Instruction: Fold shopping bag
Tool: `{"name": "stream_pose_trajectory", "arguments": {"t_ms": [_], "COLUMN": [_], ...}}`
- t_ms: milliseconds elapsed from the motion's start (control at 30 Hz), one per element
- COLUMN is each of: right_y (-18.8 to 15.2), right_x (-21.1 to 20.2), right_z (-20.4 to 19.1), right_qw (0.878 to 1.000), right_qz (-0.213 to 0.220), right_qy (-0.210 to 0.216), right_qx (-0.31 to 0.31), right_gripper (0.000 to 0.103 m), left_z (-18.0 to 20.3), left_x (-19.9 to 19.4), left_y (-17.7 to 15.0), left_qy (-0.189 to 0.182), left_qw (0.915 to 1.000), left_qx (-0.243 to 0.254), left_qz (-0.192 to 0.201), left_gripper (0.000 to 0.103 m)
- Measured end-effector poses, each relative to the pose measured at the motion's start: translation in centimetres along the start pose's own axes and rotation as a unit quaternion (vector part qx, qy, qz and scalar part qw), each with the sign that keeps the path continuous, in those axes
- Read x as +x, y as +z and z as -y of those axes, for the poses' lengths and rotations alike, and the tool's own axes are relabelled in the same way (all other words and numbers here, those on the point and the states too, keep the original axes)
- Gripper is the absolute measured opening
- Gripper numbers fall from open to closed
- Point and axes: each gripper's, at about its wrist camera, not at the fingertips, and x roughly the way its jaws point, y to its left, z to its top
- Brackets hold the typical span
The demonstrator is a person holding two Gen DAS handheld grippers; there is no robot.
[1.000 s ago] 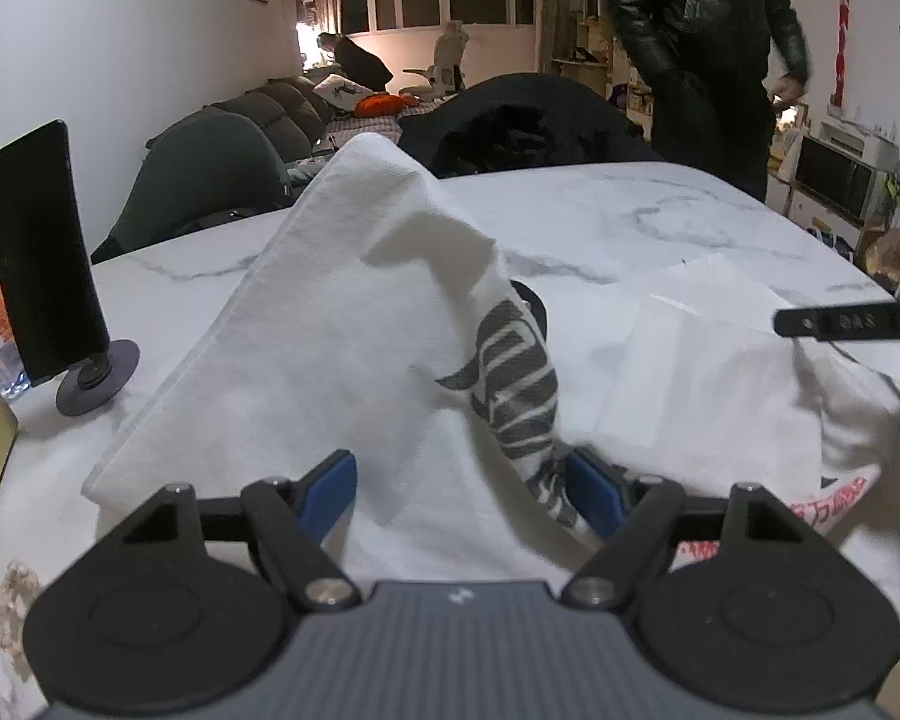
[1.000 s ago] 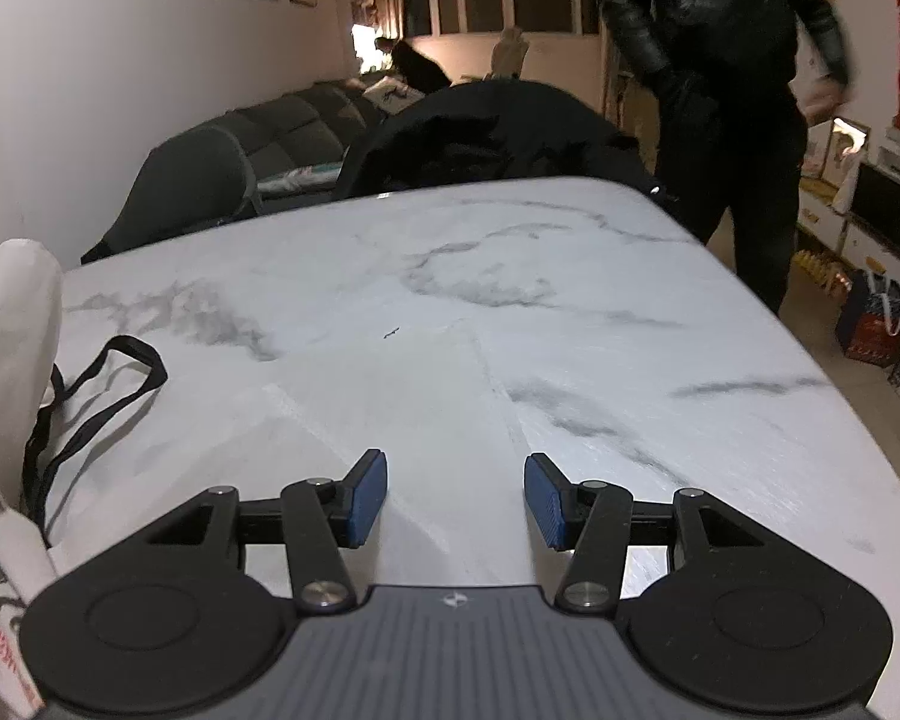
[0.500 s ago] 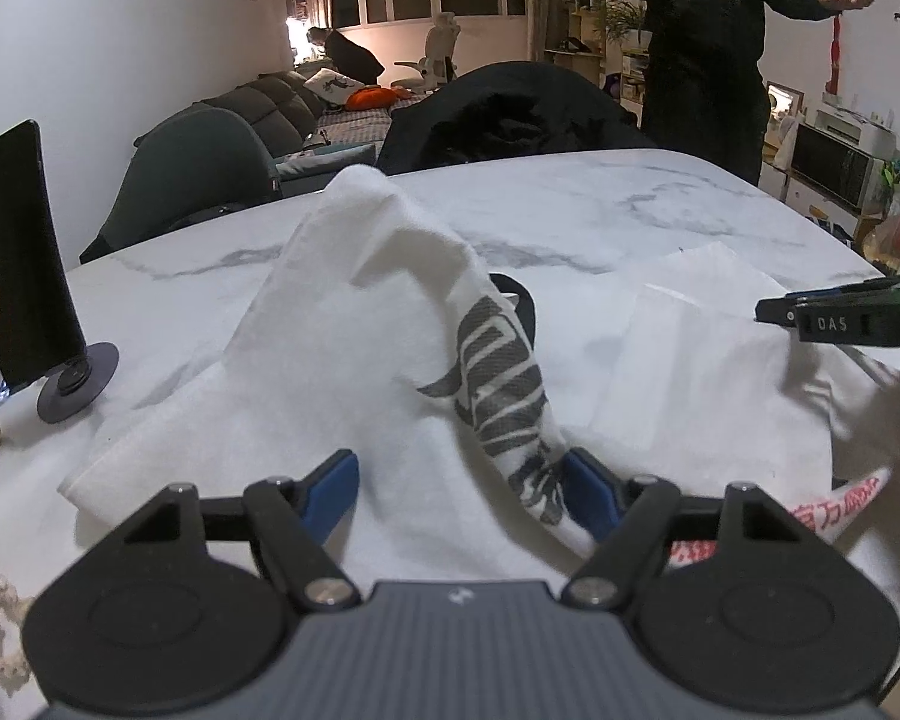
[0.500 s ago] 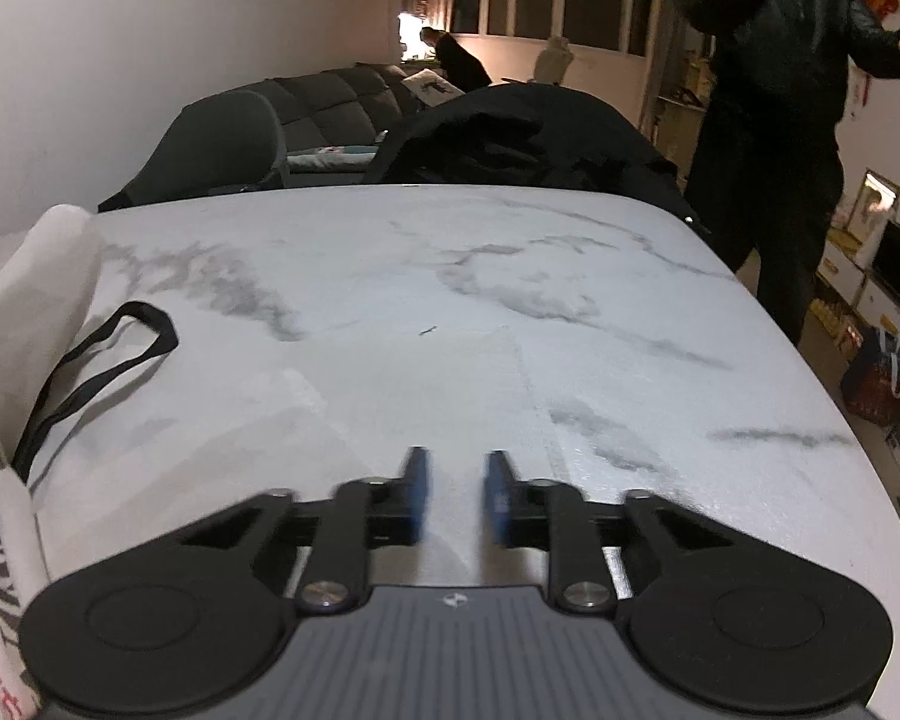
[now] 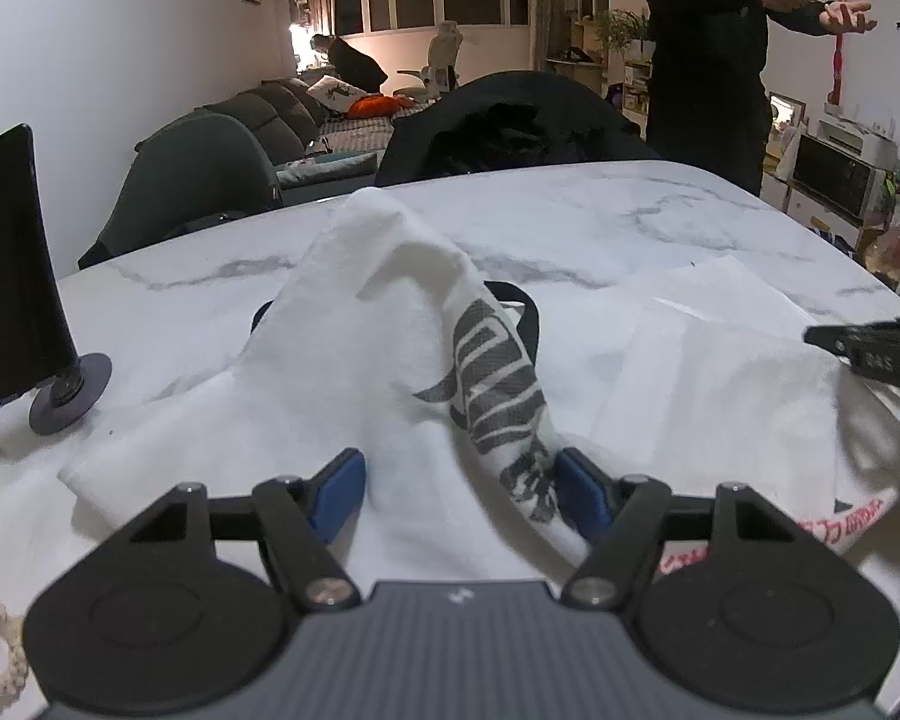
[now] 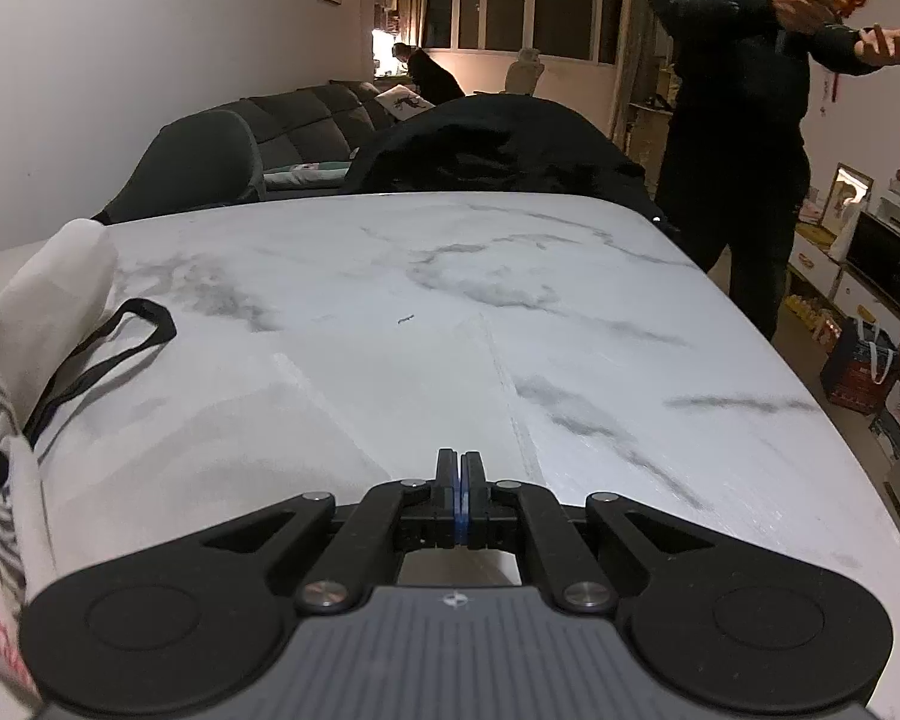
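Your left gripper [image 5: 459, 495] sits low over the table with its blue pads spread wide, and the white shopping bag [image 5: 384, 360] rises in a peaked fold straight ahead of it, a ridge of cloth with grey printed lettering running down between the two pads. Neither pad is pressing the fabric that you can see. Beyond the peak, a black handle [image 5: 525, 315] loops out on the marble table [image 5: 660, 222]. Off to this gripper's right, the bag lies flatter, with red print near its edge. To its left stands a dark phone on a round stand [image 5: 15, 276].

Your right gripper [image 6: 457, 501] has its pads pressed together; whether any cloth is caught between them cannot be told. The bag lies at its left edge, handle loop included, with bare marble ahead. A person in a dark jacket [image 6: 732, 90] stands past the table's far right side.
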Motion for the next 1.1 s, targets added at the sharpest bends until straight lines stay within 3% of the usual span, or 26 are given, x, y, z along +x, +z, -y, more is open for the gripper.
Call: {"name": "stream_pose_trajectory", "arguments": {"t_ms": [533, 800, 1100], "right_y": [-1.7, -2.8, -3.2], "right_x": [-2.9, -4.3, -5.2], "right_z": [-0.8, -2.3, -3.6], "right_qw": [0.999, 0.995, 0.994], "right_qz": [-0.009, -0.017, -0.023], "right_qy": [0.035, 0.087, 0.091], "right_qx": [-0.023, -0.04, -0.055], "right_gripper": [0.002, 0.002, 0.002], "left_z": [-0.4, -1.2, -1.0], "left_x": [2.3, 3.8, 5.2], "left_y": [1.7, 3.1, 4.4], "left_qy": [0.014, 0.008, 0.003], "left_qw": [0.9998, 0.9997, 0.9995], "left_qx": [-0.007, -0.02, -0.023], "left_qz": [0.012, 0.013, 0.02], "left_gripper": [0.066, 0.066, 0.066]}}
